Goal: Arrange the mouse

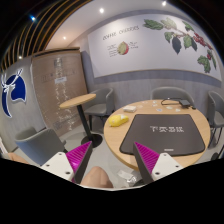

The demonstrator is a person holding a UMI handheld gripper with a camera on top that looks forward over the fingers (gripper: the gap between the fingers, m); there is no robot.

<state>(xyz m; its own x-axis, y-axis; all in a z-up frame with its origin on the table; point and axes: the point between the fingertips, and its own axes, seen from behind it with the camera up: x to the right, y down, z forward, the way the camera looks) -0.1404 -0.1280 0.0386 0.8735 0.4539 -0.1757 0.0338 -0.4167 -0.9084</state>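
A round wooden table [140, 110] stands ahead of my fingers. A black mouse mat with white lettering [165, 135] lies on it. A small yellow object [118, 120], which looks like the mouse, sits on the table just left of the mat. My gripper [113, 160] is open and empty, held high and short of the table's near edge. Its magenta pads [80, 156] stand wide apart. Between the fingers I see only floor and a beige rounded shape [97, 178] low down.
A grey chair [45, 146] stands at the near left. A second round table [78, 100] stands behind it. More chairs [166, 93] ring the far side of the table. A glass partition [50, 85] is on the left.
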